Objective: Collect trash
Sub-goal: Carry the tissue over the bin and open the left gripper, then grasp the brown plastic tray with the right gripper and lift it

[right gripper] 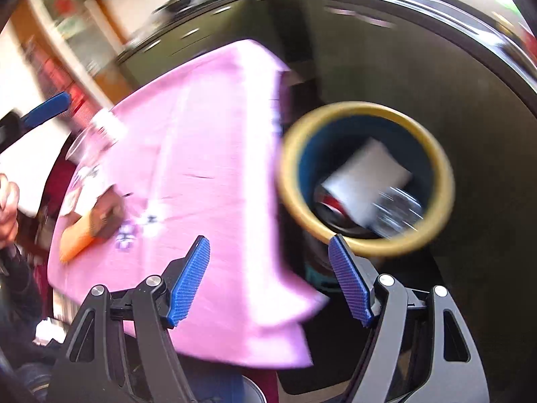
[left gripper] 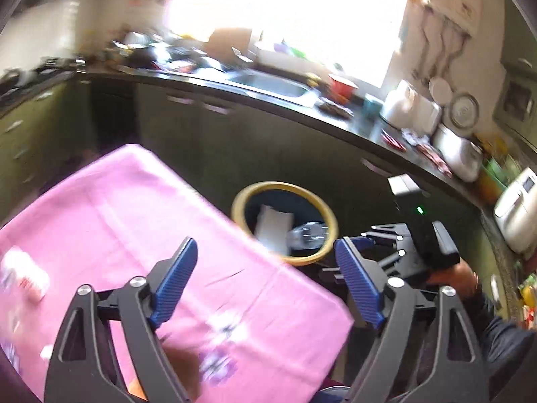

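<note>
Left to right across the scene. On the far left of the pink-covered bench (left gripper: 141, 228), near its left edge, lies the remaining rubbish: a crumpled clear plastic bottle (right gripper: 97, 134), a white wrapper (left gripper: 25, 277) and, nearer the front edge, a brown and orange packet (right gripper: 90, 228). Blur prevents closer identification.

The left hand-held gripper (left gripper: 265, 285) stands with jaws wide apart and nothing between them; it sits over the right front part of the bench. The rubbish lies to its left and near side, so judged from position this one is the nearer to it.

The right hand-held gripper (right gripper: 268, 278) is likewise spread, empty, hanging at the bench's right edge beside the bin.

The yellow-rimmed bin (left gripper: 240, 208) stands on the floor just off the bench's right edge. It already holds a white sheet (right gripper: 365, 178) and a clear bottle (left gripper: 307, 235).

Judgement: the next pickup calls for a leftward reach across the bench, away from the bin. The packet's long axis runs obliquely to the front edge.
</note>
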`<state>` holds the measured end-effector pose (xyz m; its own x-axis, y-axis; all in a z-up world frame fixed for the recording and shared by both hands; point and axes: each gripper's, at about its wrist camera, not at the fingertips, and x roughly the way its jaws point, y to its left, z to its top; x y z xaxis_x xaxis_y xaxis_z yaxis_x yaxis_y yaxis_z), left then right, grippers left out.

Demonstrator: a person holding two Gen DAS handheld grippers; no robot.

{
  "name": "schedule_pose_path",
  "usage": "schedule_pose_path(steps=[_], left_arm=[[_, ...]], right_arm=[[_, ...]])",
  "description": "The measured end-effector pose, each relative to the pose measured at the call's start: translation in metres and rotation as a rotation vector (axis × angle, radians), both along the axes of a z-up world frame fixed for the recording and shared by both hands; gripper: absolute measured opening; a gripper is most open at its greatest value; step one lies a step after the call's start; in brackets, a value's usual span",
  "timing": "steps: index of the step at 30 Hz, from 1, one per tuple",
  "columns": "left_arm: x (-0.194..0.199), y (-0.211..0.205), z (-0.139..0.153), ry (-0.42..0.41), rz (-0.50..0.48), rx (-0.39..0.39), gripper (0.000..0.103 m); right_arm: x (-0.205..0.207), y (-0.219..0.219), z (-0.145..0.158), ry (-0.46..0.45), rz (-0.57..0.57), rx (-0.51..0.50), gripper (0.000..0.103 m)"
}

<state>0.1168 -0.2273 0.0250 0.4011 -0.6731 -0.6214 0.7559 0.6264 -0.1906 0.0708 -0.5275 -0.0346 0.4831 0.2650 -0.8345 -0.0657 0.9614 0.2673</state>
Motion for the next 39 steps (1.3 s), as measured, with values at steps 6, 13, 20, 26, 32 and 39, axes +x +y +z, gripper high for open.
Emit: schedule_pose_path(steps=[6, 13, 20, 26, 32, 39], left_arm=[[-0.024, 0.115, -0.010, -0.042, 0.287, 0.010, 0.087], [-0.042, 0.192, -0.028, -0.012, 0.453, -0.005, 0.087], [-0.053, 0.197, -0.039, -0.008, 0.393, -0.032, 0.089], [-0.051, 0.191, -0.050, 0.017, 0.368, -0.051, 0.089], [-0.050, 0.194, -0.059, 0.045, 0.371, -0.057, 0.089], [-0.051, 0.195, -0.058, 0.049, 0.369, -0.066, 0.089]], right_arm=[[0.052, 0.098, 0.004, -0.006, 0.246, 0.002, 0.070], [0.082, 0.184, -0.004, 0.030, 0.456, -0.029, 0.048], [0.087, 0.219, -0.022, 0.090, 0.522, -0.081, 0.038], [0.088, 0.231, -0.035, 0.121, 0.535, -0.128, 0.023], [0.087, 0.230, -0.040, 0.106, 0.514, -0.149, 0.006], [0.081, 0.218, -0.027, 0.072, 0.472, -0.132, 0.006]])
